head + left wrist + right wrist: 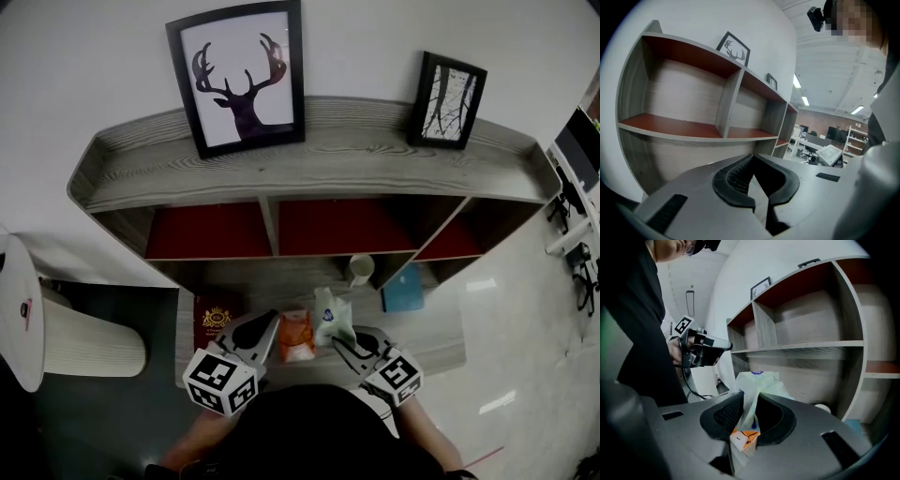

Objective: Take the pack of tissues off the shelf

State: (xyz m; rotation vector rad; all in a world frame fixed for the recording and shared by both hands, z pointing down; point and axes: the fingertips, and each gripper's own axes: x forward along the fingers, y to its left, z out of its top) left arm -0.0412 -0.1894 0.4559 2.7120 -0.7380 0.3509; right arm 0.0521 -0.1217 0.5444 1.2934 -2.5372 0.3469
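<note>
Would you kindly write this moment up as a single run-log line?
right gripper: shut on pack of tissues | left gripper: shut, empty | orange packet: on low shelf, between grippers

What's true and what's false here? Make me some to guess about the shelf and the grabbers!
The right gripper pinches the pack of tissues. True.
The left gripper holds a mug. False: its jaws are shut on nothing.
The deer picture stands on top of the shelf unit. True.
The orange pack lies on the top board. False: it lies lower down, between the two grippers.
</note>
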